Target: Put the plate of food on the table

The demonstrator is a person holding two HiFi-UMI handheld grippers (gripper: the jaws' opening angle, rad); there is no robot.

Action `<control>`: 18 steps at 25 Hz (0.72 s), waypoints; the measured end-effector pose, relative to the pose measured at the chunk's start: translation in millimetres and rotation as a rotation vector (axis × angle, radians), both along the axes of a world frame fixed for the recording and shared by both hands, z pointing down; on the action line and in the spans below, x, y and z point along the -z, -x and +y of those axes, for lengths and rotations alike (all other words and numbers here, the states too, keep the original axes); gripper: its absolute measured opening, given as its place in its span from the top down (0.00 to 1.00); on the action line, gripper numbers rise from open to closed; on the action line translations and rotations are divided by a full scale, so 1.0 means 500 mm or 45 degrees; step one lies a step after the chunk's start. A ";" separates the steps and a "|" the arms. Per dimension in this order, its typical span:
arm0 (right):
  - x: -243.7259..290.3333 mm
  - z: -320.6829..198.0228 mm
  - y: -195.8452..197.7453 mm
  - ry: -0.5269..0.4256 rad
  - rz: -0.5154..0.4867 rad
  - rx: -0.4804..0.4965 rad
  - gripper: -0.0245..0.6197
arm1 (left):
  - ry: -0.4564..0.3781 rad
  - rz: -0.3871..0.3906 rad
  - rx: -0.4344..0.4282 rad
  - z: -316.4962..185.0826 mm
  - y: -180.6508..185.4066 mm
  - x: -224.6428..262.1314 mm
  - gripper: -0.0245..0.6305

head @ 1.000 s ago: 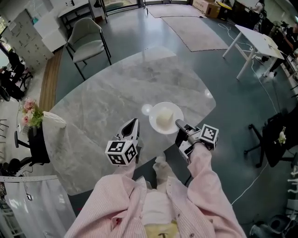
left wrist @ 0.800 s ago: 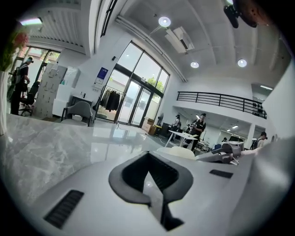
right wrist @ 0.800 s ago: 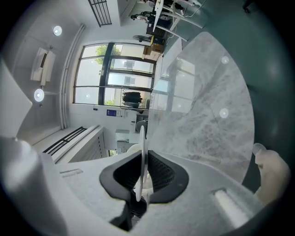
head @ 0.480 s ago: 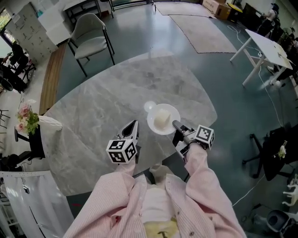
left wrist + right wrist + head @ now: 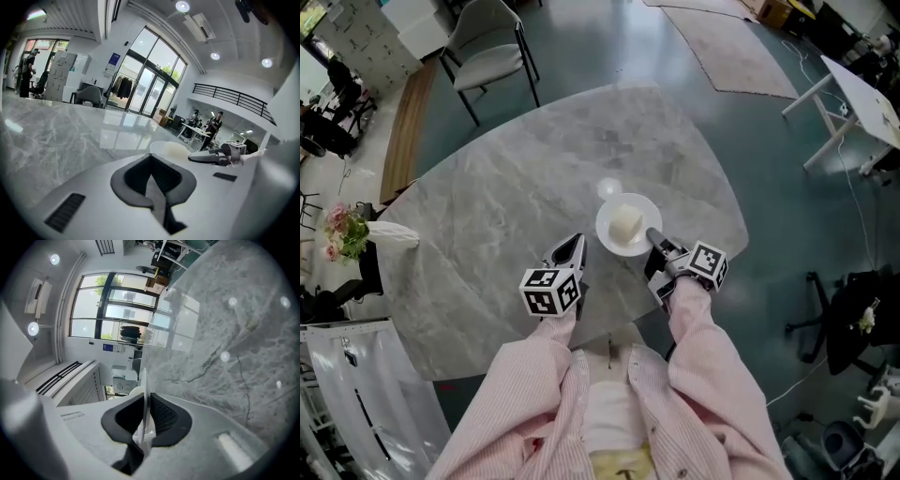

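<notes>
The white plate (image 5: 607, 236) sits over the middle of the grey marble counter (image 5: 497, 211); whether it touches the counter is unclear. The right gripper (image 5: 652, 237) is clamped on the plate's near rim. The left gripper (image 5: 571, 247), jaws together and empty, is just left of the plate. A pale block of food (image 5: 625, 222) sits at the plate's centre.

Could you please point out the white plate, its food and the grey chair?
Round white plate (image 5: 603, 228): head view, bare left rim.
Pale food lump (image 5: 625, 223): head view, top.
Grey padded chair (image 5: 487, 71): head view, seat cushion.

White plate (image 5: 608, 237) with pale food block (image 5: 626, 223), level, over marble table (image 5: 506, 206).
</notes>
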State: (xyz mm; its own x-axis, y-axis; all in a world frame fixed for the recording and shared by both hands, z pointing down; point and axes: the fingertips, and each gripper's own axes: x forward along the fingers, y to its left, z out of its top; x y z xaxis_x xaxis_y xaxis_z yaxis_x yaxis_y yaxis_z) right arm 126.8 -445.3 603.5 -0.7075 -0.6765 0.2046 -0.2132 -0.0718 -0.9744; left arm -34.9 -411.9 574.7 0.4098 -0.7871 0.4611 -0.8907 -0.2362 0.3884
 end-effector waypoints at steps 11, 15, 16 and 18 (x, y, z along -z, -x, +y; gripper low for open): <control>-0.058 -0.015 0.022 0.111 0.072 -0.039 0.92 | 0.100 -0.011 -0.032 -0.023 -0.004 -0.066 0.97; -0.060 -0.013 0.030 0.109 0.113 -0.023 0.92 | 0.127 -0.009 -0.042 -0.019 -0.007 -0.080 0.97; -0.060 -0.013 0.031 0.110 0.124 -0.022 0.92 | 0.131 -0.006 -0.043 -0.018 -0.008 -0.082 0.97; -0.060 -0.012 0.032 0.116 0.141 -0.025 0.92 | 0.138 -0.002 -0.044 -0.016 -0.011 -0.084 0.97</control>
State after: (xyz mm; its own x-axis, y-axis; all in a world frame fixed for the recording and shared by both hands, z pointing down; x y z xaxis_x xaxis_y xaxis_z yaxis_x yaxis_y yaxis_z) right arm 111.0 -451.3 633.6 -0.6642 -0.6647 0.3420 -0.3166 -0.1644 -0.9342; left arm -29.2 -420.2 617.0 0.4352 -0.7181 0.5431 -0.8833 -0.2237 0.4120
